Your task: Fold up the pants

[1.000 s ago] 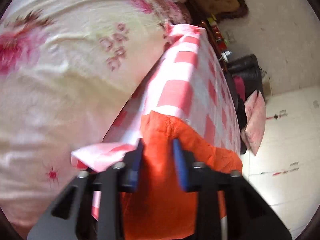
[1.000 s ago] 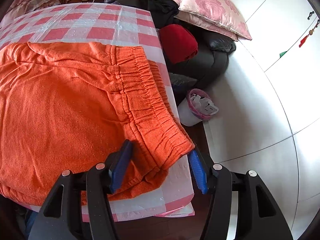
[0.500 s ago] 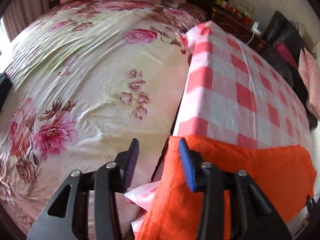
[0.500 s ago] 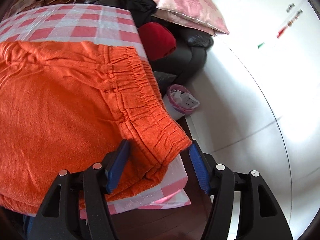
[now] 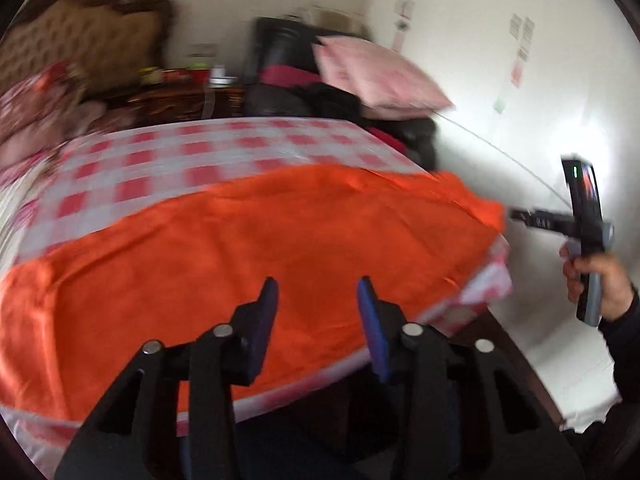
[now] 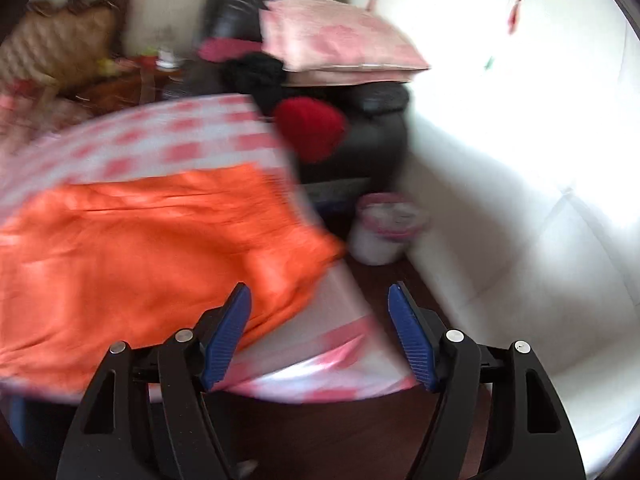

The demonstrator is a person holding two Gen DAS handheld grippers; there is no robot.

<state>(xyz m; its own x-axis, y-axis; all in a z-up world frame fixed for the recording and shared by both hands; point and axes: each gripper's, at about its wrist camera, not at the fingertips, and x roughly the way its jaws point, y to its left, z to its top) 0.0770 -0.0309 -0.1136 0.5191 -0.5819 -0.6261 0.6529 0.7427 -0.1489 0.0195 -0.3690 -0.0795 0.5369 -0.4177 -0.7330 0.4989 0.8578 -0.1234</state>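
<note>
The orange pants (image 5: 280,248) lie spread flat over the table with the red-and-white checked cloth (image 5: 168,156). My left gripper (image 5: 318,296) hovers over their near edge; its jaws are closing with a clear gap, pressing on nothing. In the blurred right wrist view the pants (image 6: 140,248) fill the left side and their waistband corner ends near the table's right edge. My right gripper (image 6: 318,296) hangs back from that corner over the cloth's edge, its jaws opening with nothing between them. A hand (image 5: 600,276) holds that gripper at the right of the left wrist view.
Behind the table stands a black armchair (image 6: 372,132) piled with a pink pillow (image 6: 336,36), dark clothes and a red garment (image 6: 312,128). A white bin with a pink liner (image 6: 384,228) sits on the dark floor by the white wall. A bed and wooden nightstand (image 5: 176,100) lie far left.
My left gripper let go of the pants' edge and swung from the table's left end round to its front. My right gripper widened and drew back from the waistband corner.
</note>
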